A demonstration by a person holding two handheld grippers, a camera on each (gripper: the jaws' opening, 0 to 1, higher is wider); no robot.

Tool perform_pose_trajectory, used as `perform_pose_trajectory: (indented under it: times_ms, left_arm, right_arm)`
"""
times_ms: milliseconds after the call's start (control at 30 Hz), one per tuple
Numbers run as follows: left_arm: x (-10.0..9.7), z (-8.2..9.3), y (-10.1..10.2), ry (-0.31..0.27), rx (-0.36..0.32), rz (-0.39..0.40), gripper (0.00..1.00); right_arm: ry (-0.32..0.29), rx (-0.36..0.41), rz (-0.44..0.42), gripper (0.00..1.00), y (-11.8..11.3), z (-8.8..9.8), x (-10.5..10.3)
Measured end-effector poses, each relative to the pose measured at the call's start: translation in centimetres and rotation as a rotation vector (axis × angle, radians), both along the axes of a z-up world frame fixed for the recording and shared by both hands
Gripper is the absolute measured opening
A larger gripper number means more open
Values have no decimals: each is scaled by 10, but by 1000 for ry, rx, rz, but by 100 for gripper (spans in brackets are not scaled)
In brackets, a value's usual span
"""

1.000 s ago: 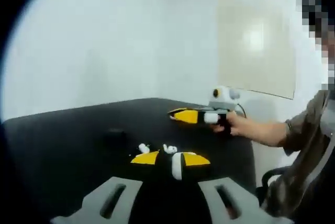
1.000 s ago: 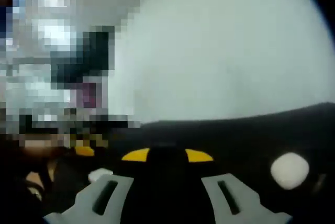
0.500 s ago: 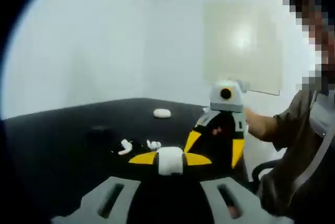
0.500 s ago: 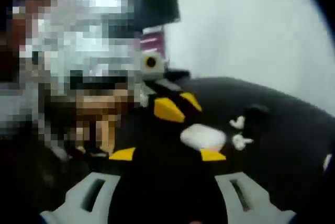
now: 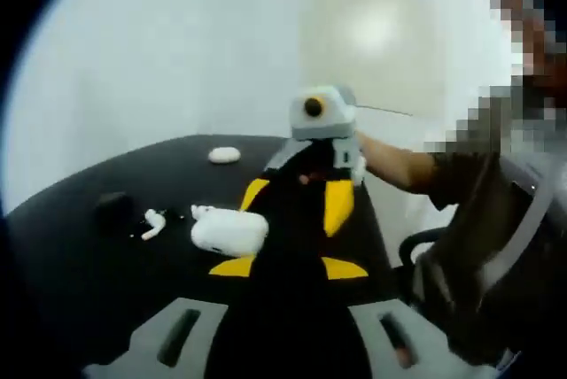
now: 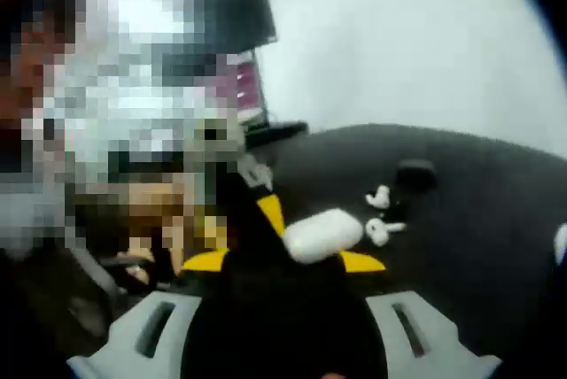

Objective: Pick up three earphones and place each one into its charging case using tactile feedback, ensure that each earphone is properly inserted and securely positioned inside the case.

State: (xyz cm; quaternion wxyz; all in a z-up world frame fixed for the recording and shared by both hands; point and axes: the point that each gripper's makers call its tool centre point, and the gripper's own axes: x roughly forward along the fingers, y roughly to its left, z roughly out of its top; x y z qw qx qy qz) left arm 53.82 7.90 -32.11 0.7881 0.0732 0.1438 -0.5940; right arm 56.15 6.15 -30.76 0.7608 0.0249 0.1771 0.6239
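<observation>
Resting near the centre of the left gripper view, a closed white oval charging case (image 5: 229, 230) is seen just above the yellow-tipped jaws of the left gripper (image 5: 288, 267); those tips stand apart, and whether the case touches either of them cannot be told. The right gripper (image 5: 294, 200) enters from the upper centre of that view, its 2 yellow-tipped fingers pointing down just right of the case, with the person's hand (image 5: 376, 162) behind it. Whether those fingers press the case cannot be told.

On the black tabletop (image 5: 80, 255), 1 small white earphone (image 5: 153, 222) lies at centre left, beside a small dark object (image 5: 113, 208) too dim to identify. A second white oval case (image 5: 224, 155) sits farther back, at upper left of centre.

In the right gripper view, the same near case (image 6: 322, 235) appears at centre, just above the right gripper's own yellow tips (image 6: 285, 261), which are spread. 2 white earphones (image 6: 379, 197) (image 6: 383, 232) lie right of it, and the left gripper (image 6: 252, 211) reaches in from the left, blurred.
</observation>
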Motion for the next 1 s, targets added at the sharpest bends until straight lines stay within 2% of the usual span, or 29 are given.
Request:
perform_pose_trajectory:
  times_ms: [33,100,167,200,300,367,433,500,533,600,667,700,800,867,900,933,967,1000]
  left_arm:
    - [3,0,1,0,0,18,24]
    - [10,1,4,-24,6,59,25]
    - [11,1,5,-21,2,67,24]
    - [17,1,8,-22,7,106,24]
    - [26,1,12,-39,13,149,23]
    - [23,1,9,-48,12,125,25]
    - [11,0,3,-85,28,53,21]
    - [-6,4,-5,-209,18,-43,18]
    - [-10,5,-6,-231,14,-57,18]
    - [-6,5,-4,-203,12,-29,21]
    - [-4,9,-2,-118,-29,-9,29]
    - [-3,13,-1,-108,-47,-6,30]
    - [10,38,10,-96,-179,75,30]
    - [32,55,25,-15,-304,210,34]
    - [47,57,34,-3,-323,284,38]
    - [50,57,36,33,-342,280,41]
    - [51,54,34,121,-355,274,40]
    - [53,46,34,164,-321,269,41]
  right_arm:
    - [32,14,-29,47,-1,2,5]
    - [60,35,-72,47,-2,6,14]
    - [60,32,-74,47,-1,7,15]
    - [60,28,-75,47,1,6,16]
    - [47,-1,-62,47,7,2,15]
    - [55,-18,-54,47,11,-2,14]
    - [53,-18,-43,46,15,-2,13]
    - [57,-19,-17,45,20,-2,10]
    - [55,-20,-9,45,21,-3,9]
    - [48,-22,1,45,23,-3,10]
    - [58,-5,-17,44,20,-1,15]
    - [60,2,-27,44,18,0,17]
    - [55,0,-59,42,11,0,21]
    - [46,-16,-75,40,7,-2,21]
    - [21,-26,-80,40,5,-2,20]
    - [8,-36,-78,39,6,-3,19]
    - [-30,-68,-67,40,7,-7,17]
    - [-76,-93,-58,40,10,-9,17]
